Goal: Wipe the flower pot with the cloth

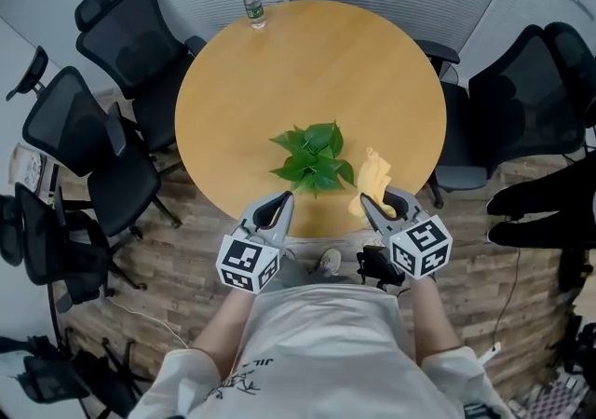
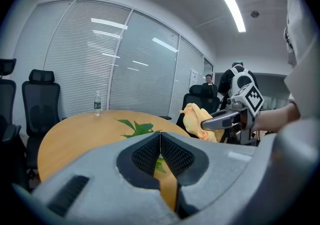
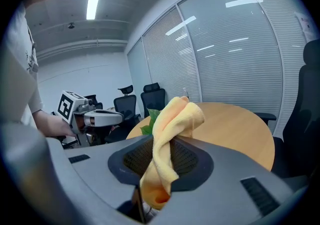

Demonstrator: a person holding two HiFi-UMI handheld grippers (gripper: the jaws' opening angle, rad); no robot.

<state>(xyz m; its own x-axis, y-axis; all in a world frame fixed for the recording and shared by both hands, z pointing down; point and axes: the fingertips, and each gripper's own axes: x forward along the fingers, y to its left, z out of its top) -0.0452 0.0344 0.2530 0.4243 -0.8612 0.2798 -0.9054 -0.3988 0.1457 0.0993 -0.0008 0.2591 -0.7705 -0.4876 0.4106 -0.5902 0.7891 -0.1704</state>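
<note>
Plainly, the round desk (image 1: 279, 73) carried a leafy plant (image 1: 312, 158) near its front edge. Left of the plant, the left tool (image 1: 283, 197) sat closed and empty. Right of the plant, the right tool (image 1: 366, 200) pinched a yellow cloth (image 1: 375, 168).

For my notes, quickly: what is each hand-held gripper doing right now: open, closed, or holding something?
Left hand-held gripper: closed, nothing between its jaws.
Right hand-held gripper: closed on the yellow cloth.
</note>
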